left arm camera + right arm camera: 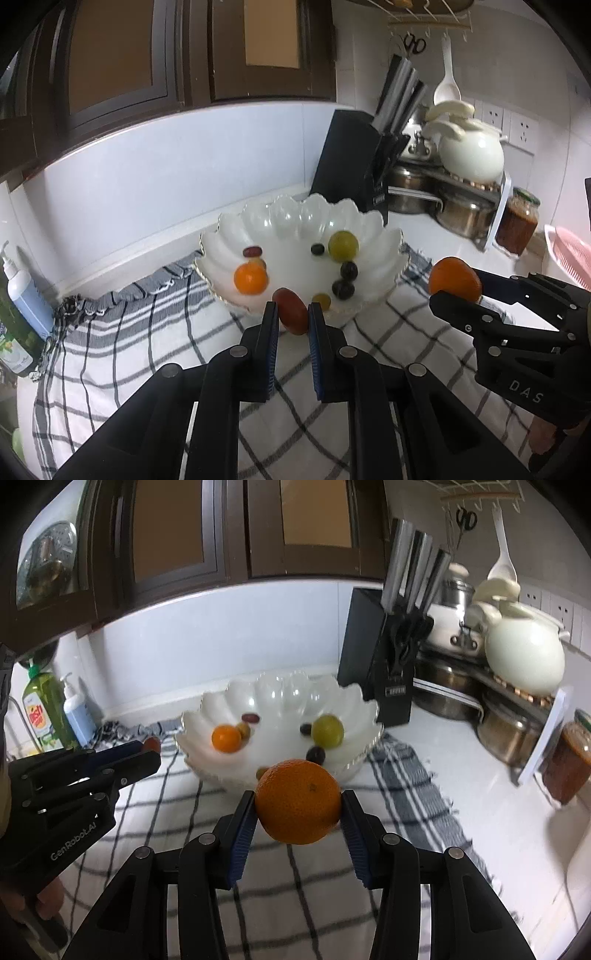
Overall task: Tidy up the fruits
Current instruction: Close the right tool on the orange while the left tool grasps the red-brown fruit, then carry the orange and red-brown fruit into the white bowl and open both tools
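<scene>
A white scalloped bowl [380,258] stands on a checked cloth [147,332]. In it lie a small orange [250,278], a green fruit [343,244] and several dark grapes [348,270]. My left gripper [292,314] is shut on a red oval fruit [291,311] just before the bowl's near rim. My right gripper [298,805] is shut on a large orange [298,800], held above the cloth in front of the bowl [365,716]. The right gripper also shows in the left wrist view [456,290], to the right of the bowl.
A black knife block [354,162] stands behind the bowl. Steel pots [461,214], a white ceramic pot [471,155] and a sauce jar [517,225] crowd the right. Soap bottles [55,709] stand at the left by the wall. Dark cabinets hang overhead.
</scene>
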`<state>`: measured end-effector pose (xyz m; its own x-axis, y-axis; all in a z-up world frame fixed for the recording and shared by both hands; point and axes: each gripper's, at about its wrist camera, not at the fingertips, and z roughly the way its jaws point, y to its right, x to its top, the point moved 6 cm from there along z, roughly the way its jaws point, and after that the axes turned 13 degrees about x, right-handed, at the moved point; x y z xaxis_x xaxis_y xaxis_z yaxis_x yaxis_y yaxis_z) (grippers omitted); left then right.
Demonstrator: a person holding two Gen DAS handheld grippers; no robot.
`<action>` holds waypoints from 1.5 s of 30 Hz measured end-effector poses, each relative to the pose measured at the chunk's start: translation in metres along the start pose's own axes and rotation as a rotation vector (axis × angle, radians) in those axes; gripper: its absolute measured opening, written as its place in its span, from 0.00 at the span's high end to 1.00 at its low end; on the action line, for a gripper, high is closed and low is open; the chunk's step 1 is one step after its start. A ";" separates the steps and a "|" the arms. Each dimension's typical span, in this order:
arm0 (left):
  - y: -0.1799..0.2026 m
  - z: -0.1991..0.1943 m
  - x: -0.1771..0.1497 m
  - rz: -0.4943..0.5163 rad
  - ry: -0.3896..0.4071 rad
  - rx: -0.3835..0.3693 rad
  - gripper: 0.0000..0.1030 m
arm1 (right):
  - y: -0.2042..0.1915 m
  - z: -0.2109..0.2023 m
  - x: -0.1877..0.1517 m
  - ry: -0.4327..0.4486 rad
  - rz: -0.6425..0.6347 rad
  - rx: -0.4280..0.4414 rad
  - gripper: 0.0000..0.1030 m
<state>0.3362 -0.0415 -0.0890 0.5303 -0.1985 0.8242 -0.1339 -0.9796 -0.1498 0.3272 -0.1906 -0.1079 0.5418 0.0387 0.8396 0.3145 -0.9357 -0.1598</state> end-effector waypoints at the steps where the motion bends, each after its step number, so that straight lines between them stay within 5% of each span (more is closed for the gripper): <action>1: -0.001 0.001 0.003 -0.005 0.005 -0.002 0.84 | 0.000 0.000 0.004 0.008 -0.008 -0.003 0.55; 13: -0.003 0.028 0.034 -0.001 0.019 -0.002 0.84 | 0.004 0.034 0.035 0.026 -0.061 0.007 0.55; 37: 0.013 0.120 0.064 0.110 -0.023 -0.011 0.83 | 0.032 0.134 0.065 -0.089 -0.074 0.036 0.54; 41: 0.013 0.122 0.067 0.120 -0.007 0.003 0.59 | 0.039 0.141 0.064 -0.109 -0.030 0.047 0.54; 45: 0.008 0.122 0.067 0.102 -0.017 0.015 0.48 | 0.042 0.136 0.067 -0.084 -0.032 0.033 0.46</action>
<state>0.4728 -0.0665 -0.1020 0.5288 -0.2979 0.7948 -0.1755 -0.9545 -0.2410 0.4826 -0.1792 -0.1289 0.5940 0.0993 0.7983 0.3577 -0.9214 -0.1515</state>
